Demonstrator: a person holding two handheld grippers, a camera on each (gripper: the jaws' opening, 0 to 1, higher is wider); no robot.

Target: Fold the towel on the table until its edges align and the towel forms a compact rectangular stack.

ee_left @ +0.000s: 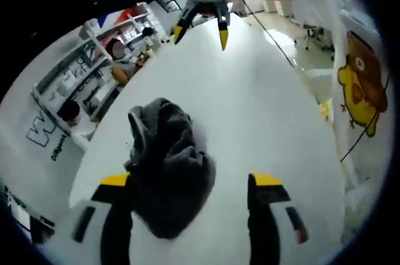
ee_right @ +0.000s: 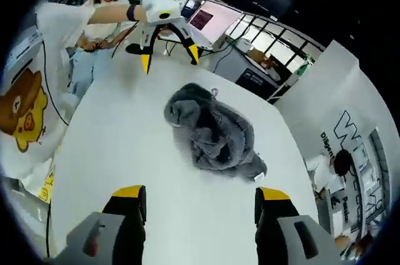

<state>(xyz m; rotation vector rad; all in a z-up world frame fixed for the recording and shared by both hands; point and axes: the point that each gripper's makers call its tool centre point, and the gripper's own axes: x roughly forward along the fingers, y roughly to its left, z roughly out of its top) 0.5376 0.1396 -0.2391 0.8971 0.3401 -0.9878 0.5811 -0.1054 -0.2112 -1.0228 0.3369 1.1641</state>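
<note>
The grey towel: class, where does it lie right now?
The grey towel lies crumpled mid-table in the right gripper view, between both grippers.

One grey towel (ee_right: pixel 215 129), crumpled in a heap. One white table (ee_right: pixel 125 159). Two yellow-tipped grippers: left gripper (ee_left: pixel 190 184), right gripper (ee_right: pixel 200 199), each with jaws spread apart. At least three people beyond the table; exact count unclear.

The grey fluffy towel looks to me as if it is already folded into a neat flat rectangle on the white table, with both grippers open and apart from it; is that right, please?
Not quite: the grey fluffy towel lies crumpled in a heap, not folded, as the right gripper view shows. It is on the white table, and both the left gripper and right gripper are open.
</note>
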